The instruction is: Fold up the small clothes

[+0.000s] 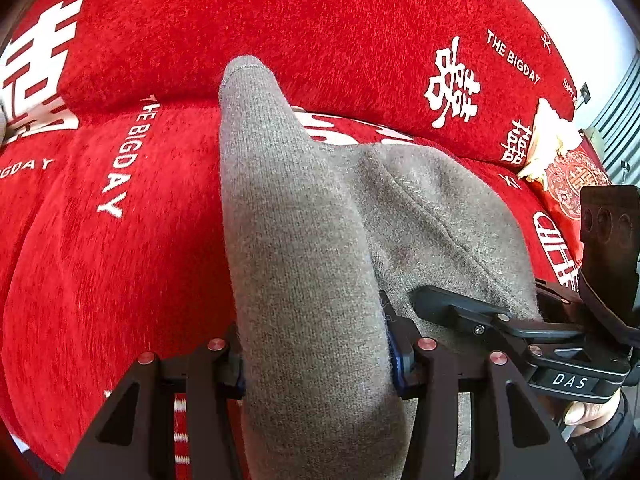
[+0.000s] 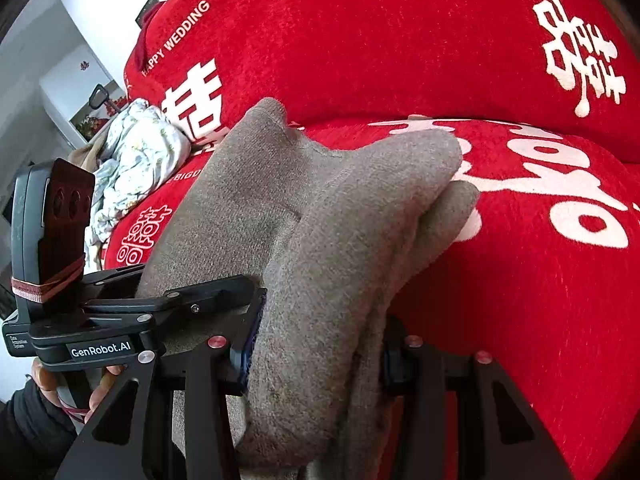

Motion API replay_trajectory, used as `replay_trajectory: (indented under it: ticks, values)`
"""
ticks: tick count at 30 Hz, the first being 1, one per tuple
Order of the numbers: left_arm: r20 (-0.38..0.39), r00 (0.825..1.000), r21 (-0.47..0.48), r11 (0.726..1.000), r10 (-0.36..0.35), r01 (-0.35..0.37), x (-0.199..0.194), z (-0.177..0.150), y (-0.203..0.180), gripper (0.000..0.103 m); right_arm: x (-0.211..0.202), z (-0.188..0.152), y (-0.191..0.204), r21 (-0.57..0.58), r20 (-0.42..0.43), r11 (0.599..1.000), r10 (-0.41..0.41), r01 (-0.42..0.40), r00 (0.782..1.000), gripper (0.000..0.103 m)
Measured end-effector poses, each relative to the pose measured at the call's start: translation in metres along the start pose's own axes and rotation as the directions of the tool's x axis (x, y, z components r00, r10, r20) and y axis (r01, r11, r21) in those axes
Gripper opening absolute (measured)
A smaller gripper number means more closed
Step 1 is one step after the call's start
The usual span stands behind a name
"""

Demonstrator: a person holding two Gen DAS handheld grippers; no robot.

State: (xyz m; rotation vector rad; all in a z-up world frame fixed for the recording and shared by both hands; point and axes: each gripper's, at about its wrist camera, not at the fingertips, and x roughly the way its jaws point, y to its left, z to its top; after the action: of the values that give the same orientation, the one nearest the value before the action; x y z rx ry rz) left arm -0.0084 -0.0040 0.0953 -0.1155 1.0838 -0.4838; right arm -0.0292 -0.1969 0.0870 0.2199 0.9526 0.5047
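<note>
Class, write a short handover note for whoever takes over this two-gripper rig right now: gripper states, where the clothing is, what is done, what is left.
Left gripper: shut on a thick fold of the grey knit garment.
Right gripper: shut on a bunched part of the same garment.
Garment: held up between both grippers over the red sofa cover, its far end draped toward the backrest.
Other laundry: a floral cloth lies crumpled further along the sofa.
Done: garment gripped on both sides.
Left: lay it flat, complete the folds, then probably the floral cloth.

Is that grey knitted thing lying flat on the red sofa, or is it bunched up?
Bunched up and lifted. The grey garment is pinched in both tools, left and right, doubled in thick folds above the red sofa cover.
</note>
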Motion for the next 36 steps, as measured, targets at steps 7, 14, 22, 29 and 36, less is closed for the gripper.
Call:
replay_trajectory:
  ticks: [7,14,22,29,36]
  values:
    - [0.006,1.0,-0.003,1.0,-0.003,0.003,-0.01,-0.021,0.007,0.051,0.0,-0.015,0.016,-0.015,-0.006,1.0,-0.006,0.006,1.0,0.049]
    - [-0.002,1.0,-0.022,1.0,0.007,-0.007,-0.011,-0.043,0.02,0.051,0.011,-0.033,0.028,-0.032,-0.029,0.999,-0.007,0.006,1.0,0.049]
    - [0.015,1.0,-0.021,1.0,0.001,-0.001,-0.013,-0.052,0.024,0.051,0.011,-0.039,0.032,-0.038,-0.022,0.999,-0.012,0.011,1.0,0.049]
    - [0.021,1.0,-0.022,1.0,-0.004,0.005,-0.013,-0.056,0.028,0.056,0.014,-0.042,0.024,-0.007,-0.025,1.0,-0.003,0.003,1.0,0.052]
    - [0.077,0.992,-0.071,0.993,0.101,-0.096,-0.049,-0.055,0.042,0.073,-0.008,-0.045,0.018,-0.008,0.023,0.992,-0.123,0.123,0.992,0.075]
